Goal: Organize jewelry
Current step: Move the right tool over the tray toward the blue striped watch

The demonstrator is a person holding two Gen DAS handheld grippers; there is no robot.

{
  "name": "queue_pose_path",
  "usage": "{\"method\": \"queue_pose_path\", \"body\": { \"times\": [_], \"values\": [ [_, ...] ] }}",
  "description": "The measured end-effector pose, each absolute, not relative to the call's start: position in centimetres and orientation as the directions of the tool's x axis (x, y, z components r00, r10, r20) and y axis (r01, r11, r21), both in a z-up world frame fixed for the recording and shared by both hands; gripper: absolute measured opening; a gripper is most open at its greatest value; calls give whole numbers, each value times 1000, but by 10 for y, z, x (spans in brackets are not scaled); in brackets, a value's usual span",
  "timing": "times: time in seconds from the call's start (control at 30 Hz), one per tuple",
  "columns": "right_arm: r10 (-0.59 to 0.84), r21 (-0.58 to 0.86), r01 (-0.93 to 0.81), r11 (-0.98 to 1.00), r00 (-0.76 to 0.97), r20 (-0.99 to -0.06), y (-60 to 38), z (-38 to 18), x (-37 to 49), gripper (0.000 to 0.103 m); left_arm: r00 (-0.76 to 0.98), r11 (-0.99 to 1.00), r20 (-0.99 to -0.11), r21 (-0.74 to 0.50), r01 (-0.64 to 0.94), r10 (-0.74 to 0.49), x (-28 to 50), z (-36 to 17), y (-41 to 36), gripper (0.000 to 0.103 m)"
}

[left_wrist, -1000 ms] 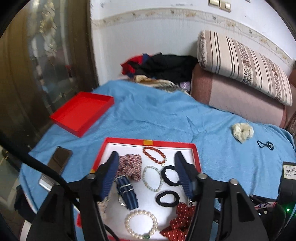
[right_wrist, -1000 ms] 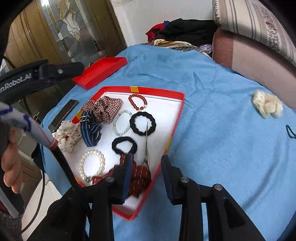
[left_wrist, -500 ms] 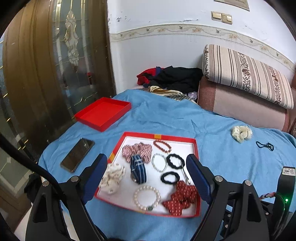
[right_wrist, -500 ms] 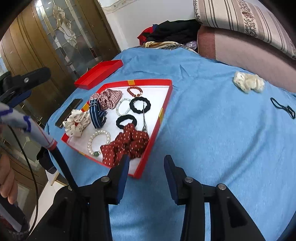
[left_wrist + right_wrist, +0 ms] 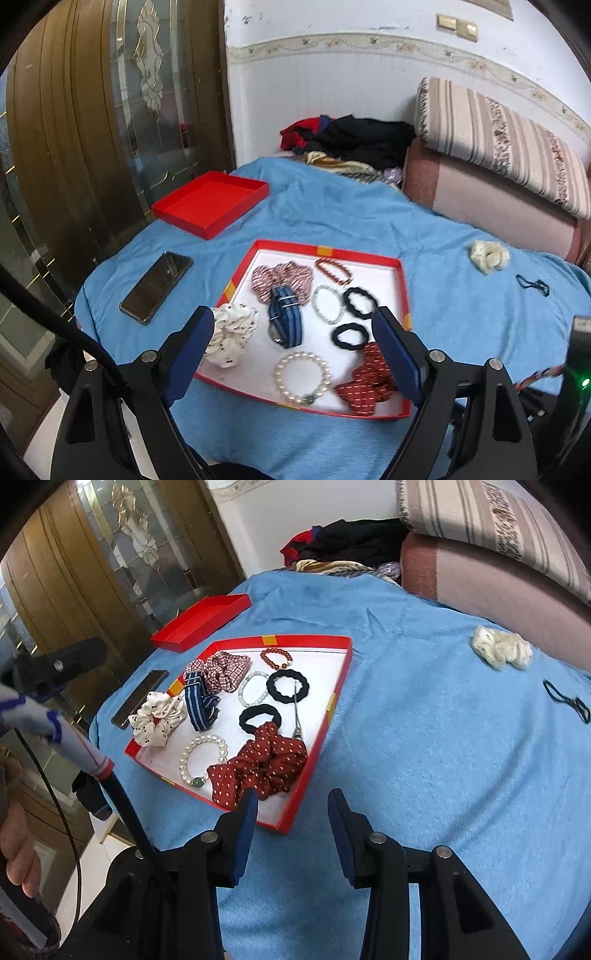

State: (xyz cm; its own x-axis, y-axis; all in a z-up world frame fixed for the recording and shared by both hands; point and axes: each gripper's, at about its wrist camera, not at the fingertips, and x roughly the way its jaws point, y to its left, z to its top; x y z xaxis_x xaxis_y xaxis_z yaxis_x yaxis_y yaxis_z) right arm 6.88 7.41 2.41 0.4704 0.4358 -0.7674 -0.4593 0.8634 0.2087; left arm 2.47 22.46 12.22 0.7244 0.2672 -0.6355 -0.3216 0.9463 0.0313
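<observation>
A red tray with a white floor (image 5: 369, 256) (image 5: 321, 731) lies on the blue cloth. It holds a pearl bracelet (image 5: 302, 377) (image 5: 201, 755), a red dotted scrunchie (image 5: 367, 384) (image 5: 262, 764), two black hair ties (image 5: 349, 335), a striped watch band (image 5: 284, 319), a plaid scrunchie (image 5: 282, 278), a white dotted scrunchie (image 5: 231, 334) and a red bead bracelet (image 5: 333, 270). My left gripper (image 5: 295, 336) is open wide and empty above the tray's near side. My right gripper (image 5: 291, 808) is open and empty above the tray's near corner.
A red lid (image 5: 210, 203) and a black phone (image 5: 157, 286) lie left of the tray. A cream scrunchie (image 5: 489, 254) (image 5: 502, 650) and a thin black tie (image 5: 532, 284) (image 5: 567, 699) lie on the cloth to the right. Cushions (image 5: 498, 147) and clothes (image 5: 351, 138) sit behind.
Both grippers have drawn back and up from the tray, so more of the bed shows. The left gripper has opened wider. Nothing in the tray has moved.
</observation>
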Motion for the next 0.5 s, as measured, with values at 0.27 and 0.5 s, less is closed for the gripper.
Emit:
{"method": "queue_pose_path", "body": {
  "times": [0.27,0.5],
  "values": [
    [471,203,-535,820,429,-771,124,30,113,43,638,886,-694,0,-465,334,20,88,313,86],
    [532,251,-622,742,318,-784,199,19,139,44,574,830,-736,-30,-556,358,4,59,375,86]
  ]
}}
